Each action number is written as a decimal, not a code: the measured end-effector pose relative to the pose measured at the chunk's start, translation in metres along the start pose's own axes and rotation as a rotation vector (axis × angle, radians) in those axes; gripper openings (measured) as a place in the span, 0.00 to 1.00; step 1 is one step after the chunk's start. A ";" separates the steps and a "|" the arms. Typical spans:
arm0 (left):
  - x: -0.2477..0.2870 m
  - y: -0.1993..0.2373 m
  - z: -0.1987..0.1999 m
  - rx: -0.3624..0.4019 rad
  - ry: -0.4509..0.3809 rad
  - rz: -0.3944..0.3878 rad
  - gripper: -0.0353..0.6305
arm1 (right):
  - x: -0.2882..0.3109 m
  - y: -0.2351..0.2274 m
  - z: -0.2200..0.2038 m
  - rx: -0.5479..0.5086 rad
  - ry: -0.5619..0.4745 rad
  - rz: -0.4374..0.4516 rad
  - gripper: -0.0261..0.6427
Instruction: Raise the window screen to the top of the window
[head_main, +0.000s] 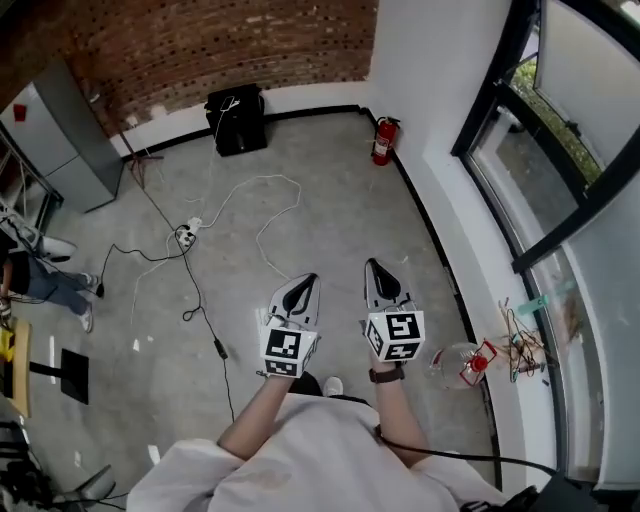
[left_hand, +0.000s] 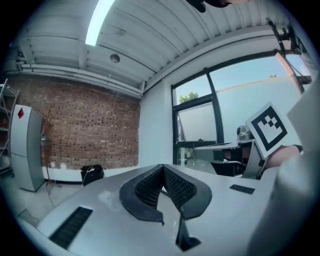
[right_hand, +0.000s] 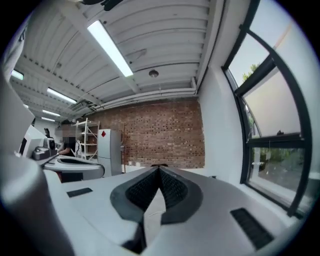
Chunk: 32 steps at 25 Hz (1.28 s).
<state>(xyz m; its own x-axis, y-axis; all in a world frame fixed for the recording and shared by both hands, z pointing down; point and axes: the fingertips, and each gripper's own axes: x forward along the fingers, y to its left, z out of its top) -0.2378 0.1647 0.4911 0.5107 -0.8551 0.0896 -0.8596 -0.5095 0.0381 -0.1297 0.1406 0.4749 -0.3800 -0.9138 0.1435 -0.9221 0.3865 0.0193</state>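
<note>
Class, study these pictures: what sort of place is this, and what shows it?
Probably a workshop or lab in an industrial-style building: a bare concrete floor with loose cables trailing to a power strip, an exposed brick wall, and a red fire extinguisher beside large black-framed windows.

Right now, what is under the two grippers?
Grey floor, with a white cable running toward the left gripper. The patch directly below it and the right gripper is covered by them, so it cannot be seen.

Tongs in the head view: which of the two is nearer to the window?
The right tongs, on the side of the window; the left tongs hang further out over the floor.
</note>
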 end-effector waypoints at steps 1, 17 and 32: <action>0.004 0.013 -0.011 -0.034 0.034 0.030 0.05 | 0.013 0.001 -0.008 0.031 0.020 0.031 0.03; 0.291 0.152 0.000 -0.085 0.024 -0.010 0.05 | 0.271 -0.139 -0.006 0.070 0.084 0.016 0.03; 0.528 0.198 0.018 -0.153 0.057 -0.150 0.05 | 0.418 -0.301 0.016 0.139 0.038 -0.110 0.03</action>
<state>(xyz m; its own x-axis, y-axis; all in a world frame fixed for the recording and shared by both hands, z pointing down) -0.1384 -0.3895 0.5278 0.6356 -0.7615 0.1274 -0.7680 -0.6067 0.2051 -0.0116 -0.3594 0.5134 -0.2755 -0.9432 0.1855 -0.9602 0.2608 -0.0999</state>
